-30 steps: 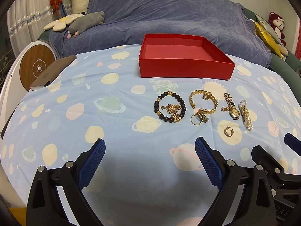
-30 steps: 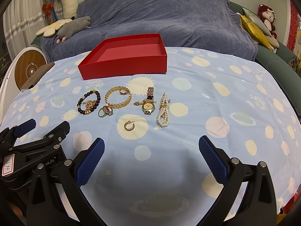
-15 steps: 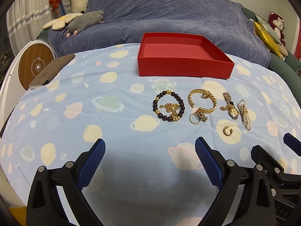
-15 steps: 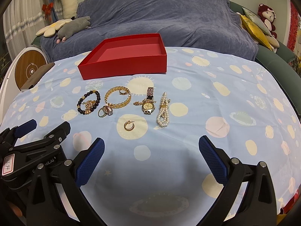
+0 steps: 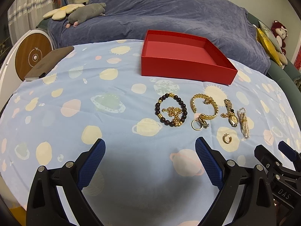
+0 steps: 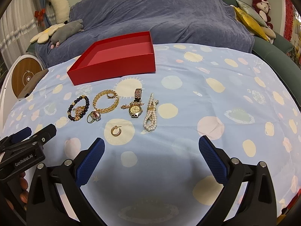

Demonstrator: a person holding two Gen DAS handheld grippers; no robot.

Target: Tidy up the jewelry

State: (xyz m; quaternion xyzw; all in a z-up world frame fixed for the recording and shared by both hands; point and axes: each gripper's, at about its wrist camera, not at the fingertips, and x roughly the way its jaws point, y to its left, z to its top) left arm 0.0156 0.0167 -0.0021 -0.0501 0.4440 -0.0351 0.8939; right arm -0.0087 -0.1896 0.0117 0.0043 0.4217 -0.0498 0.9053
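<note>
A: Left gripper (image 5: 149,145), black frame, blue textured pads: jaws spread wide, nothing between them. It hangs over the pale blue tablecloth printed with planets and suns (image 5: 79,101), at the near edge.

B: Right gripper (image 6: 151,144), same build, also spread wide and holding nothing. The left gripper's black body shows at the lower left of the right wrist view, fingertips of a hand below it.

A: Jewelry lies in a loose row ahead of both, nothing gripped. Nearest is a small gold hoop earring (image 6: 116,130), alone on a cream sun print.

B: Behind it, left to right in the right wrist view: dark wooden bead bracelet with gold beads (image 6: 78,108), a clump of gold chain (image 5: 174,114) lying inside its loop; gold rings (image 6: 93,117) just beside it; wide gold link bangle (image 6: 106,101) with a small ring resting on its far rim.

A: Then a gold wristwatch with a round pale dial (image 6: 135,106), strap running away from the camera, and a white pearl strand bracelet (image 6: 150,114) at the right end, apart from the watch.

B: Beyond the row, a shallow open red cardboard box (image 5: 185,71), no lid on it, interior bare. All pieces are outside it.

A: Behind the table, a sofa under a grey-blue throw (image 6: 165,17); grey plush animal (image 5: 87,13) and flower-shaped cushion at its left end.
</note>
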